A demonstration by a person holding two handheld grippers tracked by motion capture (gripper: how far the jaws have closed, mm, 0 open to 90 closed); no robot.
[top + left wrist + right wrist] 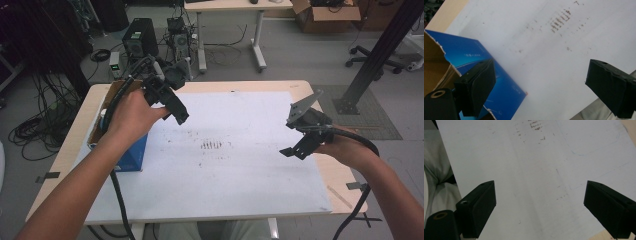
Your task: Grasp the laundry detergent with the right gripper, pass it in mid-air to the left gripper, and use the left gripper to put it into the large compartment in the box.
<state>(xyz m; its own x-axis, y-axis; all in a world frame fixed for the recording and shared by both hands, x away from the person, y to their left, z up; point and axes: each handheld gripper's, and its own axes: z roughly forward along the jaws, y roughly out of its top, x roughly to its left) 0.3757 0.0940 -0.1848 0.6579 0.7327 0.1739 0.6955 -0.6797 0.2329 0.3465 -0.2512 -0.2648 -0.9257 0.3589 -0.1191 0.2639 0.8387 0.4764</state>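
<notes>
The left gripper [175,107] is held up in the left hand [131,116], forearm stretched forward — its jaws stand wide apart with nothing between them. The right gripper [296,150] sits in the right hand [340,149], well apart from the left — jaws likewise spread wide, gripping nothing.

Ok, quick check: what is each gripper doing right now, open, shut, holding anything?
Left gripper: open, jaws wide apart, nothing between them, above the white board beside the blue cardboard box.
Right gripper: open, holding nothing, over the white board.
</notes>
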